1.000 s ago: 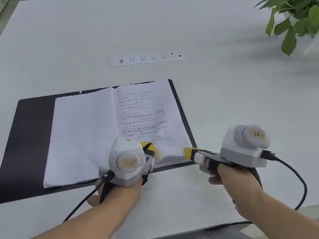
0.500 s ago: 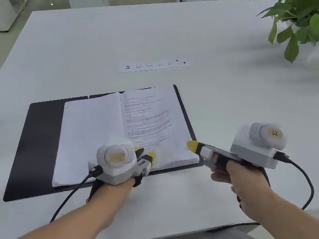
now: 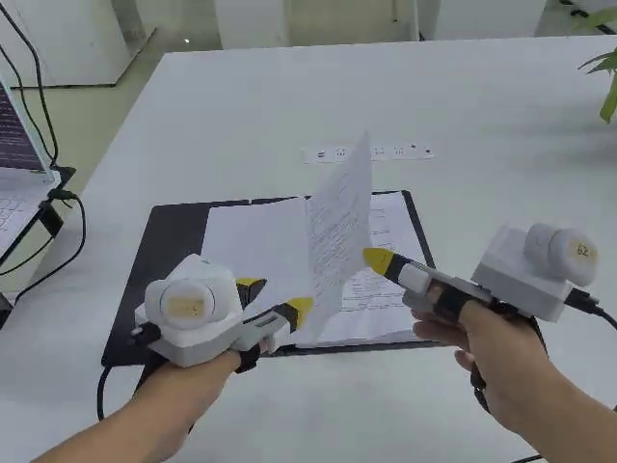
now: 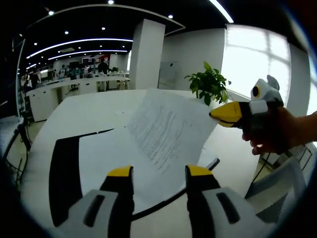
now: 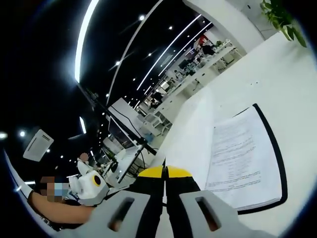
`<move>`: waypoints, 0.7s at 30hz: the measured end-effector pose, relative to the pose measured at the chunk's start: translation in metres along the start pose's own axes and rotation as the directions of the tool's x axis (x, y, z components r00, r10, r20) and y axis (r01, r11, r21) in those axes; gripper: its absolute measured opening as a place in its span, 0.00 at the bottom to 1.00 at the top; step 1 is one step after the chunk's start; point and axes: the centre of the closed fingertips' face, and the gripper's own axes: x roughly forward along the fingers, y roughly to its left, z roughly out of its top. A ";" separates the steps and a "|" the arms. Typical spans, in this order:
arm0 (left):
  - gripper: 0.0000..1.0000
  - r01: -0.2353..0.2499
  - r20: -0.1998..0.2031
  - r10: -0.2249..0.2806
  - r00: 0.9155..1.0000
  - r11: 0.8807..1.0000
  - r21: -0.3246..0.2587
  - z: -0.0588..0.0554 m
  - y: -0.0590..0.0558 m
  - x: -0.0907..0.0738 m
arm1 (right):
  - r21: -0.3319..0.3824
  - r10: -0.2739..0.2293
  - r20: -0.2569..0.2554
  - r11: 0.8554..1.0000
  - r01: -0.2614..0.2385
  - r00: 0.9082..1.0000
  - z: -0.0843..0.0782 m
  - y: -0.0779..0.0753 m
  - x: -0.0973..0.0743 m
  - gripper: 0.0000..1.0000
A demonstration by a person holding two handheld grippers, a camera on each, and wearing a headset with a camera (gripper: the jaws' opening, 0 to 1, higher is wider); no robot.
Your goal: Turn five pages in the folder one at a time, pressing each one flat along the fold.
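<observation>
Above the open folder (image 3: 174,241), we are holding one printed page (image 3: 339,217) lifted nearly upright over the fold; the right gripper (image 3: 378,260) is pinching the page's free edge, its jaws pressed together on the paper. At the folder's near edge, the left gripper (image 3: 275,296) is hovering with its yellow-tipped jaws apart, gripping nothing. Beneath the raised page, we are seeing further sheets (image 3: 255,246) lying flat on both halves of the folder. Beyond the folder's far edge, a power strip (image 3: 366,152) is resting on the white table (image 3: 501,106)
</observation>
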 end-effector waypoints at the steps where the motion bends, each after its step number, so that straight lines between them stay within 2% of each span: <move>1: 0.41 -0.012 0.004 0.012 1.000 1.000 0.005 0.001 0.005 -0.006 | -0.002 0.007 -0.010 1.000 -0.007 1.000 -0.003 0.005 0.005 0.00; 4: 0.43 -0.042 0.018 0.042 0.999 0.999 0.010 0.005 0.022 -0.029 | -0.021 0.039 -0.042 0.999 -0.040 0.998 -0.014 0.023 0.024 0.00; 6: 0.43 -0.056 0.026 0.056 0.998 0.998 0.010 0.007 0.029 -0.041 | -0.027 0.057 -0.066 0.998 -0.059 0.996 -0.019 0.028 0.038 0.00; 10: 0.44 -0.090 0.034 0.090 0.995 0.996 0.005 0.006 0.047 -0.066 | -0.039 0.065 -0.120 0.997 -0.071 0.991 -0.040 0.040 0.062 0.00; 15: 0.44 -0.138 0.028 0.138 0.990 0.990 -0.002 -0.003 0.068 -0.093 | -0.050 0.057 -0.185 0.996 -0.067 0.981 -0.066 0.045 0.087 0.00; 21: 0.44 -0.179 0.009 0.180 0.984 0.984 -0.019 -0.016 0.084 -0.115 | -0.060 0.036 -0.260 0.997 -0.053 0.965 -0.096 0.042 0.112 0.00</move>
